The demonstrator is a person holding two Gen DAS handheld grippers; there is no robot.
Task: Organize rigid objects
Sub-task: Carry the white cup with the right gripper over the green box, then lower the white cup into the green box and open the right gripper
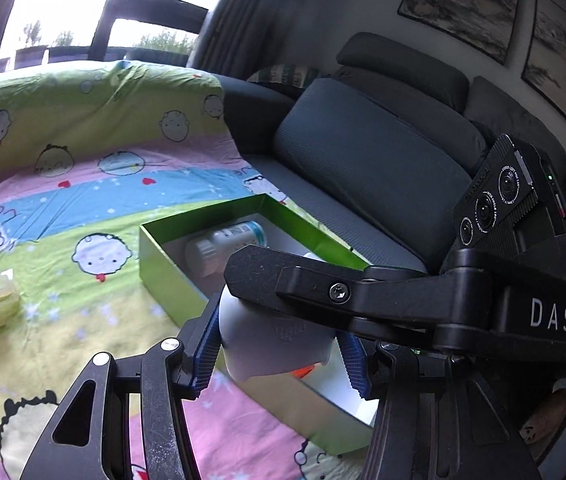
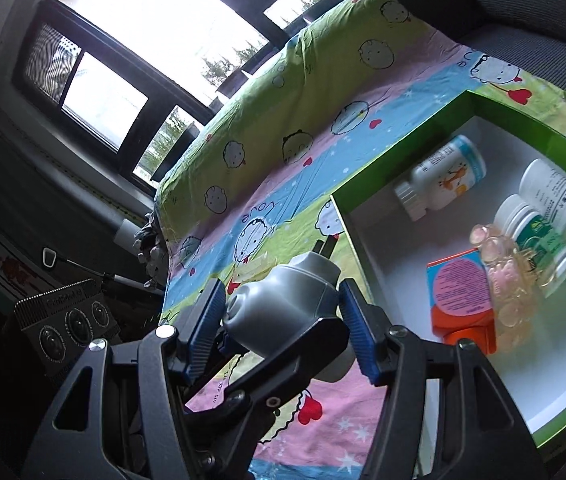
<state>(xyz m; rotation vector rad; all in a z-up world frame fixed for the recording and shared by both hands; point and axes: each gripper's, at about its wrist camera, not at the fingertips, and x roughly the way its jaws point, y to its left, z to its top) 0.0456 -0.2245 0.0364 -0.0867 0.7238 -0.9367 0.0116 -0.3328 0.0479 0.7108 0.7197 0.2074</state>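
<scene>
Cartoon-print sheet (image 2: 283, 168) is covering the sofa seat below the far windows. Green box (image 2: 387, 168), right of centre, is holding pill bottles (image 2: 447, 176). Left hand-held gripper (image 1: 279, 356) and right hand-held gripper (image 2: 283, 320), both part-open, are clamping one grey plastic object (image 2: 287, 300) beside the box. Next, probably: carrying it over the rim and releasing.

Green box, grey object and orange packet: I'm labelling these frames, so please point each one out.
Green box (image 2: 403, 148): right wrist view, on its near green wall.
Grey object (image 2: 287, 300): right wrist view, on its body between the blue pads.
Orange packet (image 2: 459, 292): right wrist view, on its pink round label.
</scene>
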